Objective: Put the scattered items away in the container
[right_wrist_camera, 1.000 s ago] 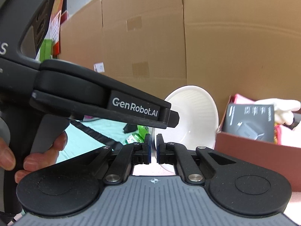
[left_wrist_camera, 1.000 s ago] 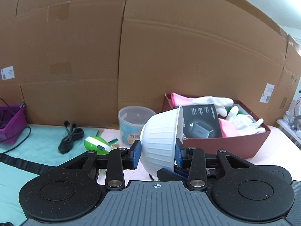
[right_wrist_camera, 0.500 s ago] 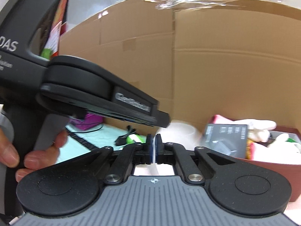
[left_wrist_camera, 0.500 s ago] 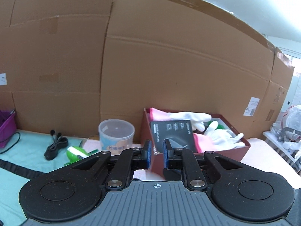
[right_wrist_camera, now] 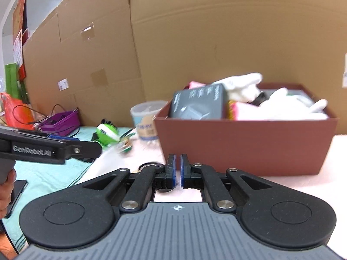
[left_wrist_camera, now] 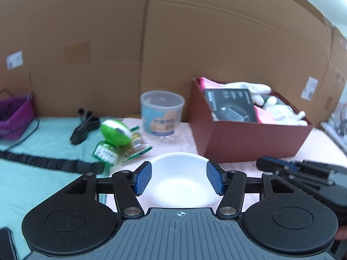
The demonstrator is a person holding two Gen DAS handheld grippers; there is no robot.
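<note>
A white bowl [left_wrist_camera: 180, 179] stands upright on the pink cloth. My left gripper [left_wrist_camera: 179, 178] is open, its blue pads on either side of the bowl, apart from it. The dark red box [left_wrist_camera: 249, 138] at the right holds a black carton [left_wrist_camera: 229, 105], white gloves [left_wrist_camera: 279, 108] and pink cloth; it also shows in the right wrist view [right_wrist_camera: 245, 143]. My right gripper [right_wrist_camera: 177, 170] is shut and empty, low in front of the box. A green toy [left_wrist_camera: 116, 132], small packets [left_wrist_camera: 106, 151] and a clear tub [left_wrist_camera: 161, 112] lie left of the box.
A black cable bundle [left_wrist_camera: 83, 125] and a purple basket [left_wrist_camera: 15, 114] sit on the teal cloth at the left. Cardboard walls [left_wrist_camera: 173, 43] close the back. The right gripper's body [left_wrist_camera: 303, 173] lies low at the right of the left wrist view.
The bowl, held on its side a second ago, now stands on the cloth. My left gripper has opened and tilted down over it. The right gripper has lowered toward the box.
</note>
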